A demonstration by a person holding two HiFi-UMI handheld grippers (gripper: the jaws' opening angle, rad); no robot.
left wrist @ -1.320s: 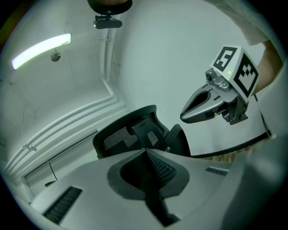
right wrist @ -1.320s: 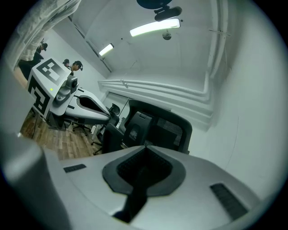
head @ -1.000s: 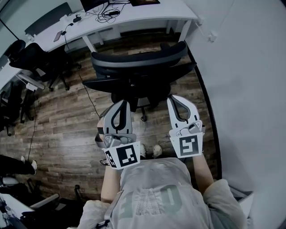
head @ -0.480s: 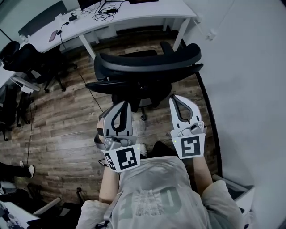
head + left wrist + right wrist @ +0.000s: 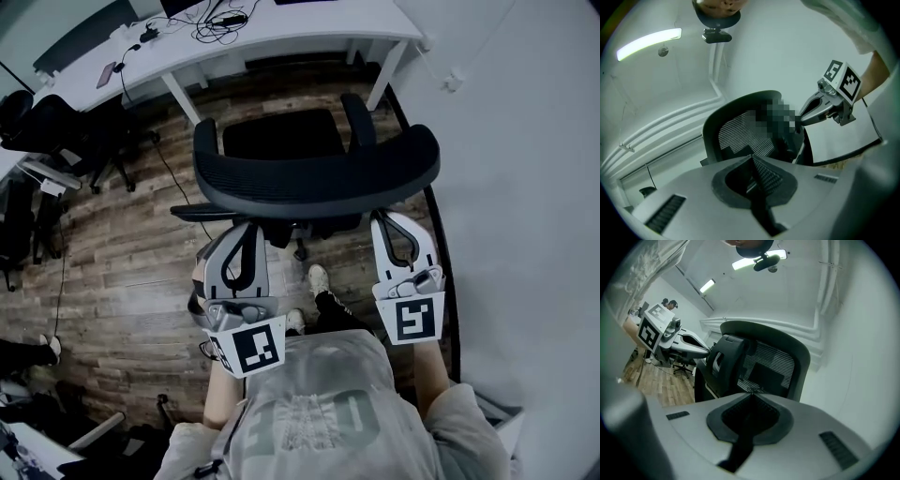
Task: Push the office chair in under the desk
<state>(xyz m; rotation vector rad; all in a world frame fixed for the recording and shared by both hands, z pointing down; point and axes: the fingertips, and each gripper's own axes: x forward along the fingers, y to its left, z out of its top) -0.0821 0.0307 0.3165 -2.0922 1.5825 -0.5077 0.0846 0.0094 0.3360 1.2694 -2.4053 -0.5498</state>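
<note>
Chair: the office chair (image 5: 317, 181) stands on the wood floor (image 5: 122, 272) with its seat toward the table (image 5: 281, 33) and its backrest toward the person. The seat front is near the table's edge but not under it, and a strip of floor shows between them.
Table edge: white, running across the top of the head view on two slanted legs. Both armrests lie inside the line of those legs.
Right side: the wall (image 5: 525, 187) runs close along the chair, with only a narrow band of floor between.
Left side: open floor, then other chairs (image 5: 56, 127) well apart at the picture's edge.
Left tool (image 5: 247, 225): jaws closed together with nothing between them. Its tip is just under the backrest's near rim, left of the middle.
Right tool (image 5: 391, 217): jaws closed together and empty. Its tip is under the rim near the backrest's right end.
Contact: both tips sit right at the backrest, but no view shows whether they press on it.
Head view only: the table, the cables (image 5: 220, 23) on it, and a shoe (image 5: 320, 278) on the floor between the two tools.
Left tool's view only: the backrest's mesh from low behind, a ceiling light (image 5: 649, 42), and the right tool side-on at the backrest's edge.
Right tool's view only: a dark support block (image 5: 727, 359) on the rear of the backrest, with the left tool beyond it.
</note>
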